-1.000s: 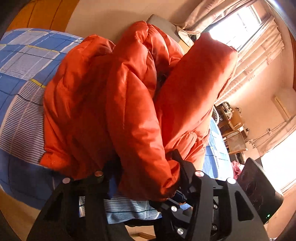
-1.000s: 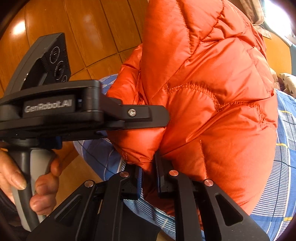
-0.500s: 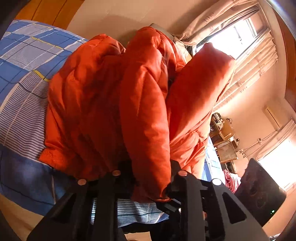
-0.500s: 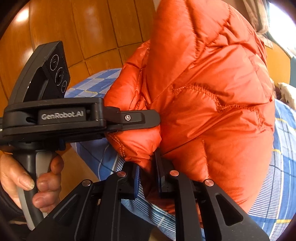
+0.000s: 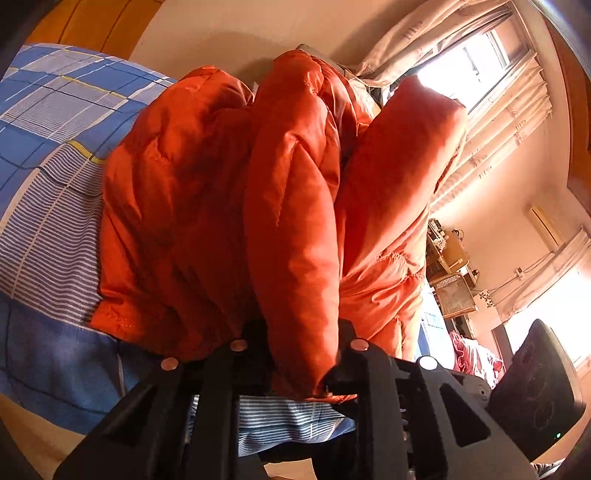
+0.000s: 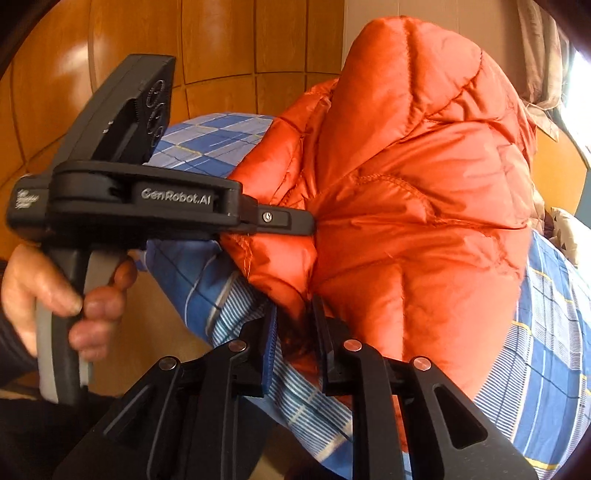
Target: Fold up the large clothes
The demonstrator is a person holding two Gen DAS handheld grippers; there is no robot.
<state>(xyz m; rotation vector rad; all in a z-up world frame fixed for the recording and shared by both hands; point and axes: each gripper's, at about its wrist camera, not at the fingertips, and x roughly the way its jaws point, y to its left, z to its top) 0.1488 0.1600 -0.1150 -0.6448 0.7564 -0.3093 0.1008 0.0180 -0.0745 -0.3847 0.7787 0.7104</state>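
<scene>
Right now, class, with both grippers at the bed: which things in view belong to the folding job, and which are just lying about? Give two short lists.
Belongs to the job:
- orange down jacket, bunched on the bed
- left gripper, clamping a jacket fold
- right gripper, clamping the jacket edge
- blue checked bedsheet, the folding surface

Just lying about:
- wicker basket
- curtains
- red cloth on the floor

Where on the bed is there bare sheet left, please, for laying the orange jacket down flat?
Left wrist view: open blue checked sheet lies left of the orange jacket, toward the wooden headboard. Right wrist view: a strip of sheet shows right of the jacket, near a pillow. It is crowded at the near edge, where left gripper and right gripper pinch the jacket.
</scene>
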